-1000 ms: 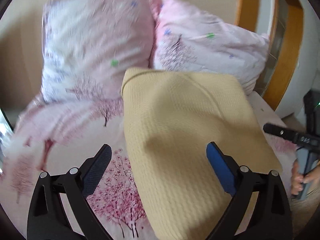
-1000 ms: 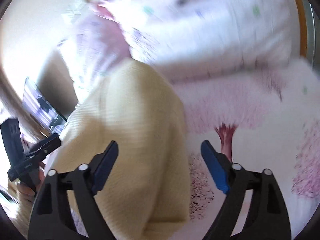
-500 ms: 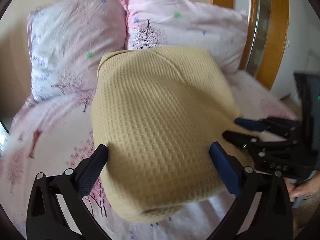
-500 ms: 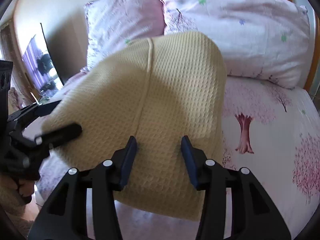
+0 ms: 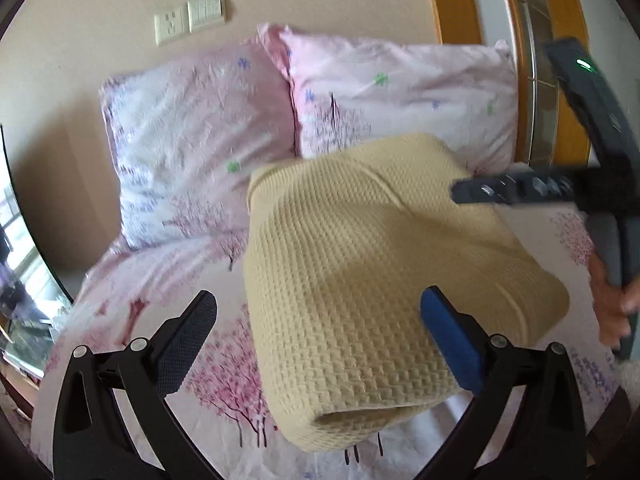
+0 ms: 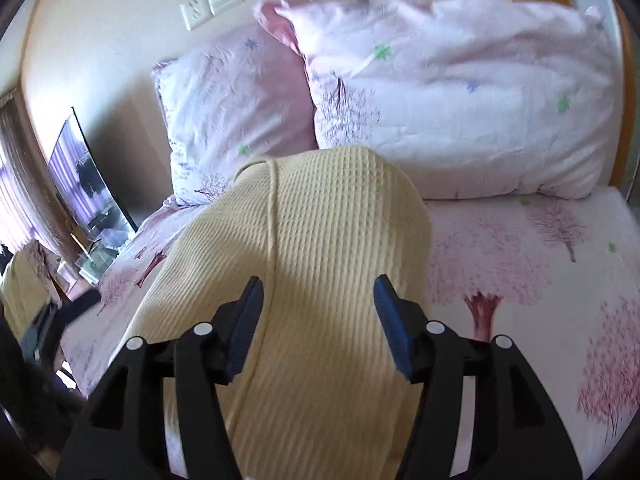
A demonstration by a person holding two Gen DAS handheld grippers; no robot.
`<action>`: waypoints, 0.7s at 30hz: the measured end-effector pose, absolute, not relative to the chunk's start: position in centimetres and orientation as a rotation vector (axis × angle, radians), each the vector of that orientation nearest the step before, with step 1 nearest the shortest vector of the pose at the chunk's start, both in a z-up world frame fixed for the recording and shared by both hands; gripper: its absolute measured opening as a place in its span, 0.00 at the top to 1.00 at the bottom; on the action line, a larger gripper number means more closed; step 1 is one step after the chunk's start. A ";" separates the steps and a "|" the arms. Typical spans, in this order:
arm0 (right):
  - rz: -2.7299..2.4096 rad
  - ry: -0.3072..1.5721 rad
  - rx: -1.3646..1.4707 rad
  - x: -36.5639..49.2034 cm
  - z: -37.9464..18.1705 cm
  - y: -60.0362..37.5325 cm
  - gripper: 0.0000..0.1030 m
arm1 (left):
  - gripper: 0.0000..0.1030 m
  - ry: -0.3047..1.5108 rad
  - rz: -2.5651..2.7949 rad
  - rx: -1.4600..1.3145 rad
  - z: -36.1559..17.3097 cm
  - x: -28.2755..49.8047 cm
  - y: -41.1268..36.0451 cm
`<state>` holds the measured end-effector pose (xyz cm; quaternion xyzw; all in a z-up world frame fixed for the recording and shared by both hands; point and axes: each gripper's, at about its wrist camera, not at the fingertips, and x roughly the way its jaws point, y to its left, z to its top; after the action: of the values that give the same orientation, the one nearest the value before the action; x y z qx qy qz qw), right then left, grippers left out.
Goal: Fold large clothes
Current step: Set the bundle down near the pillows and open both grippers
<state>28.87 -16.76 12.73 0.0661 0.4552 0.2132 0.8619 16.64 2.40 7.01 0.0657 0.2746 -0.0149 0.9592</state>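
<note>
Each gripper [image 5: 318,330] [image 6: 318,320] has black arms, silver screws and blue-padded fingers [image 5: 448,338].

Bright daylight enters from the left, glaring off the window [image 5: 24,264]. A soft shadow crosses the folded cream waffle-knit garment [image 6: 304,280]. Fisheye bending darkens the corners; the pink floral pillows [image 5: 192,140] look slightly blurred.

No text or label seems readable anywhere in these blurred views.
</note>
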 end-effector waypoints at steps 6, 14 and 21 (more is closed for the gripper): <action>0.366 1.148 0.107 32.1 7.5 -15.5 0.41 | 0.01 0.598 -0.074 0.060 6.3 18.0 2.3; 0.418 0.906 0.085 24.2 13.4 -17.4 0.19 | 0.01 0.598 -0.087 -0.045 6.5 15.1 3.8; 0.303 0.928 -0.047 19.5 9.5 -17.3 0.20 | 0.01 0.598 -0.014 -0.033 6.0 12.2 4.7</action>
<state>19.50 -17.31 9.47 -0.0224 0.4459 0.1457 0.8829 12.17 4.71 6.03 -0.0165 0.2945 -0.0071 0.9555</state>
